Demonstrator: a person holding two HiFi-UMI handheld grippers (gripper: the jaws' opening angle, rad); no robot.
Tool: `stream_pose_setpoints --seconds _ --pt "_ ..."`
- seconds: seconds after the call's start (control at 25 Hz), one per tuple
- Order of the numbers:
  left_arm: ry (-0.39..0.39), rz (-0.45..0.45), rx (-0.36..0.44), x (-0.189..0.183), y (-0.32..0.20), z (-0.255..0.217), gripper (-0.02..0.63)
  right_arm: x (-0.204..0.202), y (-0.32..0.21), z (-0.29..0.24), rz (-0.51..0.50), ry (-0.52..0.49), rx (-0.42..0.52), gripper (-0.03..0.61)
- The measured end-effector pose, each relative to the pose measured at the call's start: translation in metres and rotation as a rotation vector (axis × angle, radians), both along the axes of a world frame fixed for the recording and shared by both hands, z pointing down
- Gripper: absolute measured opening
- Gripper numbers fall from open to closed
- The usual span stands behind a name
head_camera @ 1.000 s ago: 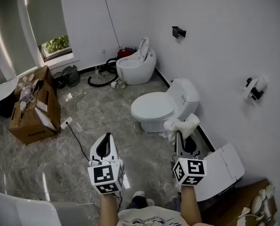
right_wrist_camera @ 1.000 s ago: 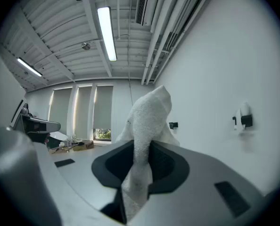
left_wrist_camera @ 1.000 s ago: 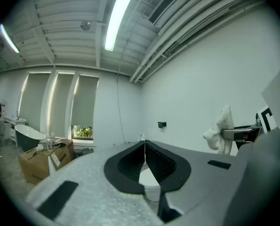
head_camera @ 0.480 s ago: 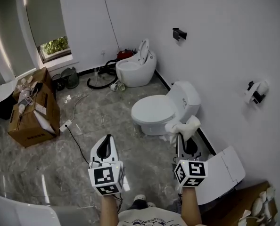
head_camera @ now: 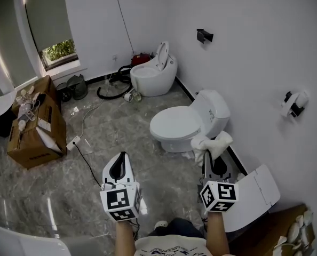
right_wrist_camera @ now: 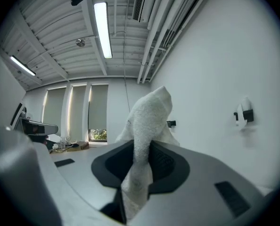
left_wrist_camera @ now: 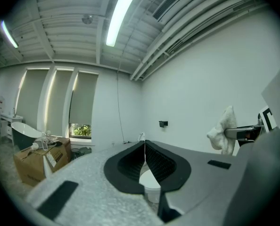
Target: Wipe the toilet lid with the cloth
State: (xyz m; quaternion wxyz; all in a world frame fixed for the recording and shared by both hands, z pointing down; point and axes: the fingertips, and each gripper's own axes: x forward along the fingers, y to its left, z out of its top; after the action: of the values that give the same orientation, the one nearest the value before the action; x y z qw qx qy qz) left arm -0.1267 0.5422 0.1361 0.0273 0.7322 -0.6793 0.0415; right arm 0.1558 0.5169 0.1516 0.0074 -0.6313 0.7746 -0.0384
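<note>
R gripper [head_camera: 207, 157] [right_wrist_camera: 147, 147]: fingers [right_wrist_camera: 172, 166] pinch the white cloth [head_camera: 212, 144] [right_wrist_camera: 147, 119], gap btw them only as wide as the fabric. The cloth runs down btw the dark pads and bunches up past the tips, one end sticking up and the rest drooping over both sides. L gripper [head_camera: 121, 154] [left_wrist_camera: 144, 143]: fingers [left_wrist_camera: 162, 160] pressed together at the tips w/ nothing btw them, only a thin seam showing; farther back the pads bow apart and the toilet bowl shows thru that opening. Both grippers are held up above the marble floor [head_camera: 110, 135], L one well apart from the R one and touching nothing. In the head view the cloth sits at the near right of the closed toilet lid [head_camera: 173, 125], close to the rim, but the lid itself is bare and whether the cloth touches the bowl can't be told. From the L gripper view the cloth [left_wrist_camera: 223, 128] hangs off the R gripper at far right against the white wall. Toilet tank [head_camera: 212, 107] stands against the right wall. Farther off, a second toilet [head_camera: 153, 74] w/ lid up, a black hose [head_camera: 111, 91] beside it. Cardboard box [head_camera: 34, 128] at left on the floor, a window [head_camera: 57, 51] beyond it.
</note>
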Motion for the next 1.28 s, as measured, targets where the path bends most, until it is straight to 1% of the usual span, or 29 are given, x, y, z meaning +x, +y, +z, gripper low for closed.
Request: stream_pose_setpoints --seconds 0.24,0.52,0.8,1.28 --pt "0.01 -0.001 -0.031 -0.01 -0.017 0.013 0.009 -0.005 -0.015 0.009 0.004 0.008 -0.027 0.078" --pt "0.007 -0.015 -0.049 -0.014 -0.055 0.022 0.009 -0.004 -0.058 0.018 0.006 0.004 -0.04 0.078" --pt "-0.004 -0.041 -0.058 -0.011 -0.122 0.026 0.009 0.001 -0.136 0.021 -0.014 -0.017 -0.034 0.078" --pt "-0.026 -0.046 -0.039 0.013 -0.275 0.009 0.009 0.03 -0.295 0.009 -0.008 -0.029 -0.018 0.078"
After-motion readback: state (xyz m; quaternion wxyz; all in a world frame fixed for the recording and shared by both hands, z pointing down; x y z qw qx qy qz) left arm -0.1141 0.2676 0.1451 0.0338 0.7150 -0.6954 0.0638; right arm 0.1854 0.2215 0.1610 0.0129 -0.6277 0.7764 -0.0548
